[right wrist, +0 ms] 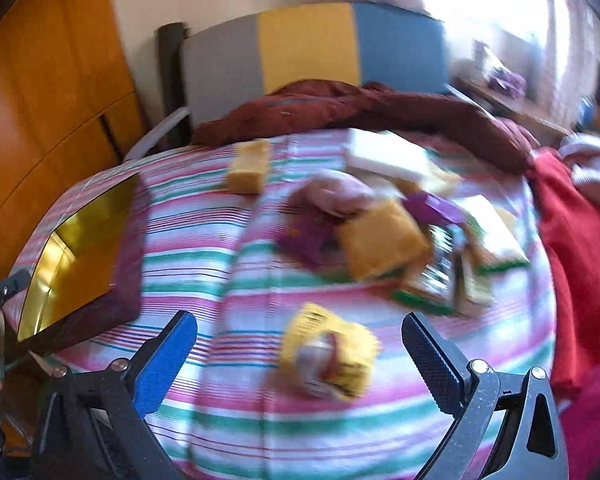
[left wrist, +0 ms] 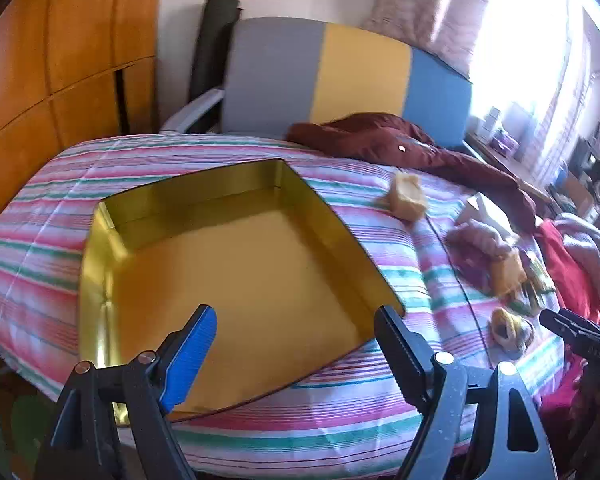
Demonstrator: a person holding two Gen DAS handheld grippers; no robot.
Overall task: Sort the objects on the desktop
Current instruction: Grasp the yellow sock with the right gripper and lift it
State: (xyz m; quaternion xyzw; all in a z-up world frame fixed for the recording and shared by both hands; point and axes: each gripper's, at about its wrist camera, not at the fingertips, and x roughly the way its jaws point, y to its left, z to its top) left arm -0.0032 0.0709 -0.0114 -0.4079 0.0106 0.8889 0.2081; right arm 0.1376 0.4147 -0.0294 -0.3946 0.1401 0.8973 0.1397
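A gold-lined tin box (left wrist: 236, 264) lies empty on the striped bedspread, and my left gripper (left wrist: 296, 316) hangs open above its near edge with nothing between the fingers. The same box (right wrist: 80, 240) shows at the left in the right wrist view. My right gripper (right wrist: 300, 332) is open, and a yellow crumpled packet (right wrist: 332, 352) lies on the cover between and just beyond its fingers, untouched. A pile of yellow, purple and green packets (right wrist: 412, 248) sits further back. A single yellow block (right wrist: 250, 166) lies apart toward the headboard. The right gripper's tip (left wrist: 572, 328) shows at the right edge of the left wrist view.
A dark red garment (left wrist: 400, 144) lies across the far side of the bed and a red cloth (right wrist: 572, 240) drapes the right side. Behind stand a grey, yellow and blue headboard (left wrist: 340, 76) and a wooden wardrobe (left wrist: 60, 60) at the left.
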